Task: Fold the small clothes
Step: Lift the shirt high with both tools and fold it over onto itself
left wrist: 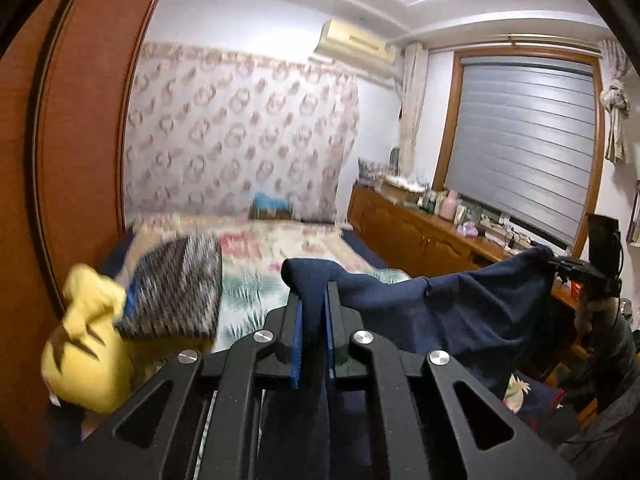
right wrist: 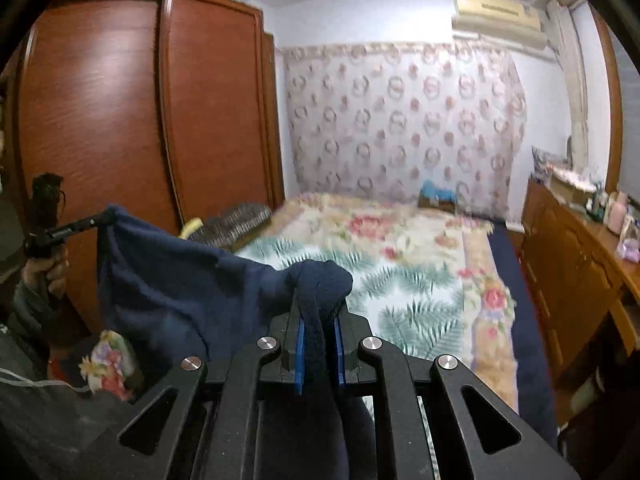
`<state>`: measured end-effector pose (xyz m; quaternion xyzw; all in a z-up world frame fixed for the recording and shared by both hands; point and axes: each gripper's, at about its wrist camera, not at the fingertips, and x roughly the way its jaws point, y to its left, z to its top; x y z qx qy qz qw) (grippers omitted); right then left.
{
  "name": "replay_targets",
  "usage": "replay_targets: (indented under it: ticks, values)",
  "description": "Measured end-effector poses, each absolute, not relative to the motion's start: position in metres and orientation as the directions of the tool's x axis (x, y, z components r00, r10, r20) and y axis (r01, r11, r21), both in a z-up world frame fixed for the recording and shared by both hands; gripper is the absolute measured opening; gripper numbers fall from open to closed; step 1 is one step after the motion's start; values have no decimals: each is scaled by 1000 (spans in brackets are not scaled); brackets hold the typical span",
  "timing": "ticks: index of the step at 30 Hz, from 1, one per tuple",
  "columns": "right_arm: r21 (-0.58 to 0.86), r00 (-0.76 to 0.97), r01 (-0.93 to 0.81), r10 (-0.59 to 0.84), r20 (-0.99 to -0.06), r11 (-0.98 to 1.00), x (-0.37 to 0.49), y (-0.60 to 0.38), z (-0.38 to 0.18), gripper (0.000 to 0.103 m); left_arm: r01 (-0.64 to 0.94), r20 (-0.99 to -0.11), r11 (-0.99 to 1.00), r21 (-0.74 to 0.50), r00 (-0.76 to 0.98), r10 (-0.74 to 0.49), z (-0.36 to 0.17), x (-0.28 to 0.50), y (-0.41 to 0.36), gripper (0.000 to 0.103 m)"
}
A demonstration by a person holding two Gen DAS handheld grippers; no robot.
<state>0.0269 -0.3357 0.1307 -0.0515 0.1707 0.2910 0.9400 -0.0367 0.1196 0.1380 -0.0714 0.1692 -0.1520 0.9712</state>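
Observation:
A navy blue garment (left wrist: pixel 472 308) hangs stretched in the air between both grippers, above the bed. My left gripper (left wrist: pixel 314 292) is shut on one bunched corner of it, the cloth pinched between the blue pads. In the left wrist view the right gripper (left wrist: pixel 560 265) grips the far corner at the right, held by a hand. My right gripper (right wrist: pixel 319 314) is shut on its corner of the navy garment (right wrist: pixel 180 284). In the right wrist view the left gripper (right wrist: pixel 102 219) clamps the other corner at the left.
Below lies a bed with a floral cover (right wrist: pixel 400 264). A grey striped cloth (left wrist: pixel 176 284) and a yellow garment (left wrist: pixel 86 344) lie at its left edge by a wooden wardrobe (right wrist: pixel 120 120). A wooden sideboard (left wrist: pixel 432 236) with clutter runs under the window at the right.

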Motion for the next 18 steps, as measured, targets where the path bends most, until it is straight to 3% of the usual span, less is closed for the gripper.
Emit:
replay_targets:
  ticks: [12, 18]
  values:
    - [-161, 854, -518, 498, -149, 840, -23, -355, 249, 11, 303, -84, 948, -97, 946, -312, 261, -51, 122, 10]
    - [-246, 903, -429, 400, -160, 869, -24, -352, 257, 11, 289, -36, 956, -55, 956, -292, 281, -46, 118, 10]
